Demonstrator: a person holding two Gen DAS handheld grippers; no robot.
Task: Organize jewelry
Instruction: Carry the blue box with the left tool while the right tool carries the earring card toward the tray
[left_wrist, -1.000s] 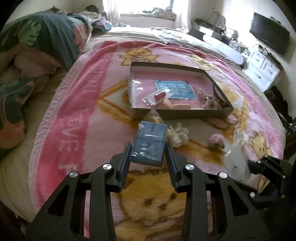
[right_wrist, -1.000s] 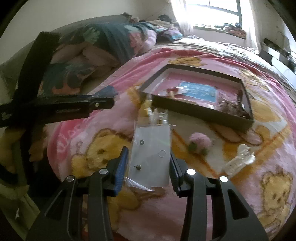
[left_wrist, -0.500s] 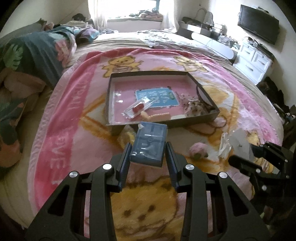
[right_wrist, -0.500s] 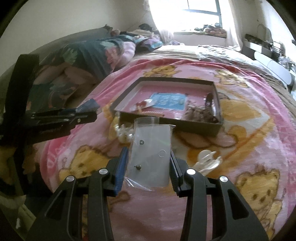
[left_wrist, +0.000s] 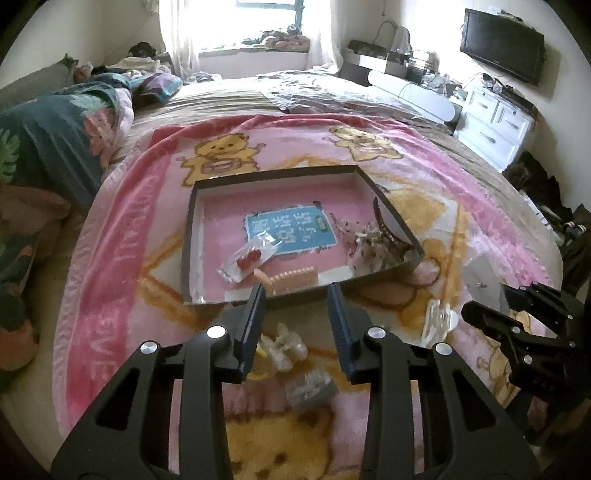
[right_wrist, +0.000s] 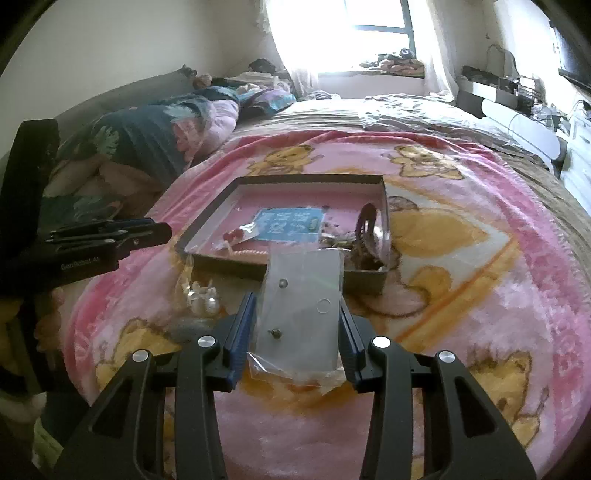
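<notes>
A left gripper (left_wrist: 295, 295) of black plastic with blue pads hangs over a pink teddy-bear blanket (left_wrist: 110, 295). Its jaws are closing with nothing between them. A small grey-blue packet (left_wrist: 310, 384) lies on the blanket just below them. Ahead of both grippers sits a shallow dark cardboard tray (left_wrist: 188, 236) holding a blue card (left_wrist: 291, 229) and jewelry. The right gripper (right_wrist: 297, 321) is clamped on a clear plastic bag of small earrings (right_wrist: 301, 306), held above the blanket, near the tray's closest wall.
</notes>
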